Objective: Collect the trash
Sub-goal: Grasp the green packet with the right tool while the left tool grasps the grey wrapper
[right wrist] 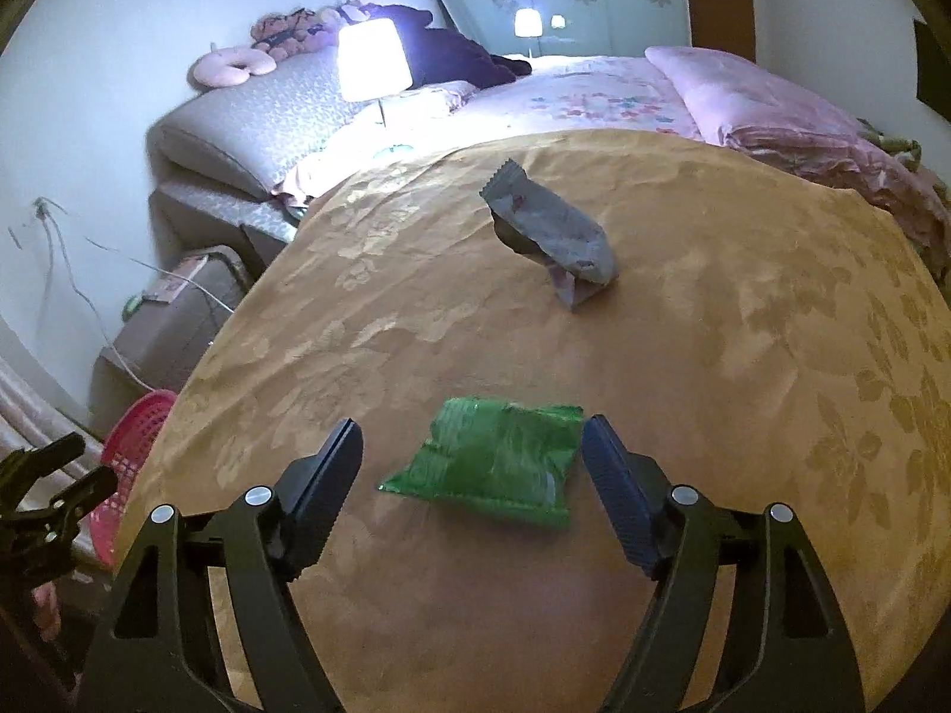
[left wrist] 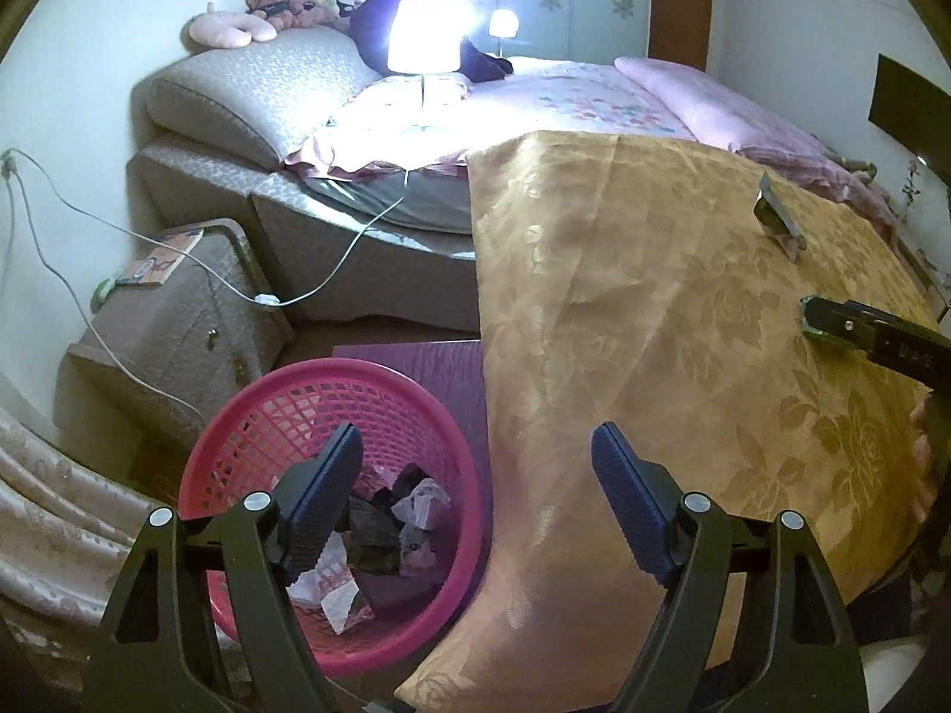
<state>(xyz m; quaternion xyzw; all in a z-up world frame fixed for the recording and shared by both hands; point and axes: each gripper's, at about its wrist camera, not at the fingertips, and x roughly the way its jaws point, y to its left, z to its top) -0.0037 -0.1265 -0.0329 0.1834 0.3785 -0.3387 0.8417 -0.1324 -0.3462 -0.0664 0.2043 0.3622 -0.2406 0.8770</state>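
The green packet (right wrist: 493, 463) lies flat on the table (right wrist: 743, 356), near the right gripper (right wrist: 472, 454), whose jaws stand wide apart on either side of it without touching; its long axis runs left to right, slightly tilted. Farther off on the same cloth sits a grey wrapper (right wrist: 550, 226), crumpled and partly raised, its long axis running from far left to near right, its serrated end pointing far left. Below the table's left edge stands a pink basket (left wrist: 249, 410) on the floor, holding crumpled paper and dark wrappers (left wrist: 380, 540). The left gripper (left wrist: 475, 475) hangs above the basket's right rim and the hanging cloth, jaws apart and holding nothing. The table is covered with a gold floral cloth (left wrist: 654, 297) that drapes down the left side. Beyond it is a bed (right wrist: 594, 95) with pink bedding, a lit lamp (right wrist: 371, 59), and plush toys (left wrist: 297, 3) along the headboard. A low cabinet (left wrist: 172, 321) with a book on top stands left of the bed, white cables trailing over it from the wall.
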